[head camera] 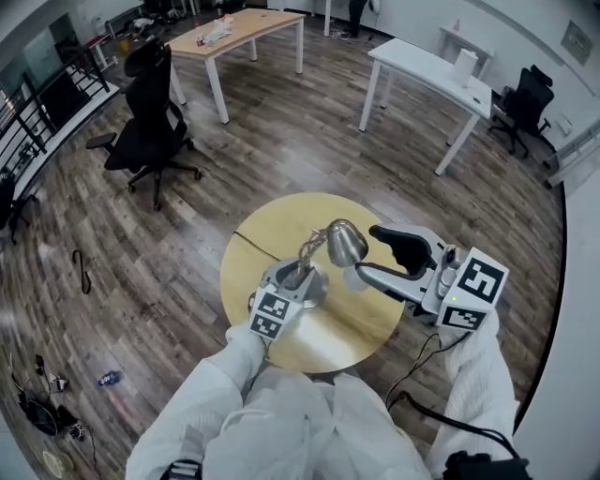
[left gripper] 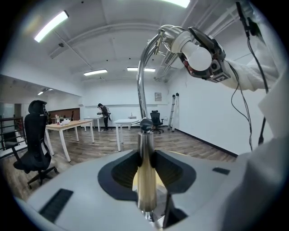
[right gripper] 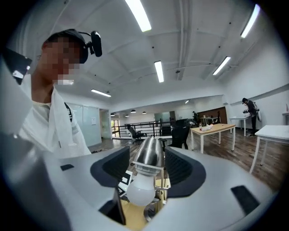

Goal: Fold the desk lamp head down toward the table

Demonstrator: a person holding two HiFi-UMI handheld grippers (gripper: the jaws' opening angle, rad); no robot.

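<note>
Overhead head view; gripper views flanking lamp

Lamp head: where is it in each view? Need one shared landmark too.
Head view: lamp head at centre, over the round table.
Left gripper view: top right, atop the curved neck.
Right gripper view: low centre, white bulb below it.
Shared landmark: wooden-top desk.

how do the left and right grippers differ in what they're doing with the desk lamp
The left gripper sits low over the round table, jaws closed on the lamp post; the right gripper is higher, jaws open around the lamp head. The left gripper's jaws stand narrow; the right gripper's stand wider. Both have a part of the same desk lamp between their jaws.
</note>
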